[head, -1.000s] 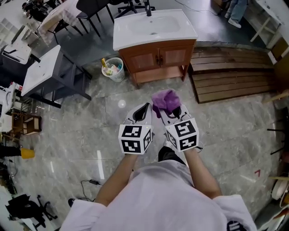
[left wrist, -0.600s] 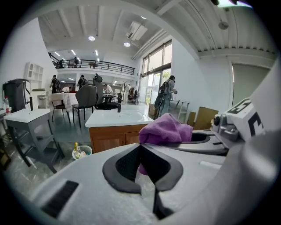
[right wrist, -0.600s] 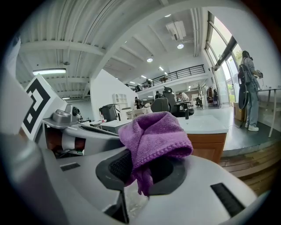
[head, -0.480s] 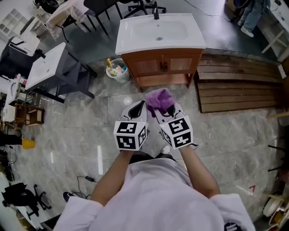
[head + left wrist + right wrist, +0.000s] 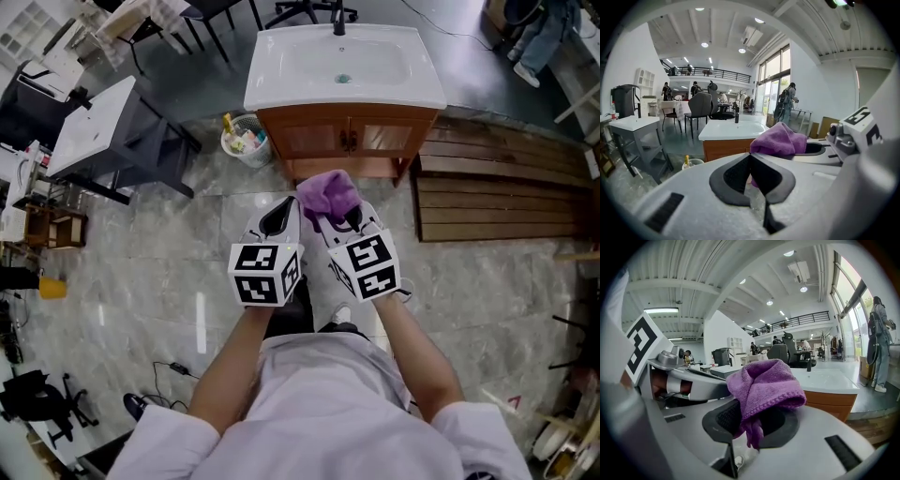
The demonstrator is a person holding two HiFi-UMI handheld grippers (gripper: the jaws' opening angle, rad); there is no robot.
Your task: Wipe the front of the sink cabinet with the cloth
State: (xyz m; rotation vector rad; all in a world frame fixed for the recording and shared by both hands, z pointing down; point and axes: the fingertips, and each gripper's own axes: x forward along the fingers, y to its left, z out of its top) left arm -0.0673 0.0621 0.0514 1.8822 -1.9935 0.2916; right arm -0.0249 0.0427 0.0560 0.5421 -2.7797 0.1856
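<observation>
My R gripper [image 5: 345, 221] has its jaws pinched tight on the purple cloth [image 5: 327, 194]. The cloth puffs up over the tips, and a bit hangs down between the black pads [image 5: 723, 417]. My L gripper [image 5: 278, 221] has its jaws pressed together w/ nothing in them. The two grippers sit side by side, L one just at 9 o'clock of the R one.

The sink cabinet [image 5: 347, 139] is at 12 o'clock from my grippers, across a bit of grey floor [image 5: 169, 272]. The cloth isn't touching it. Its two brown doors are shut, under the white sink top [image 5: 281, 89].

Head view shows stuff the gripper views don't: a small bin [image 5: 246, 141] w/ bottles at 11 o'clock, just beside the cabinet, & wood slats [image 5: 506, 192] at 2 o'clock. It can't show how the jaws meet, tho. The gripper views do. They also show a big hall w/ ceiling lights, a balcony rail & a person [image 5: 880, 348] standing far off by the windows.
</observation>
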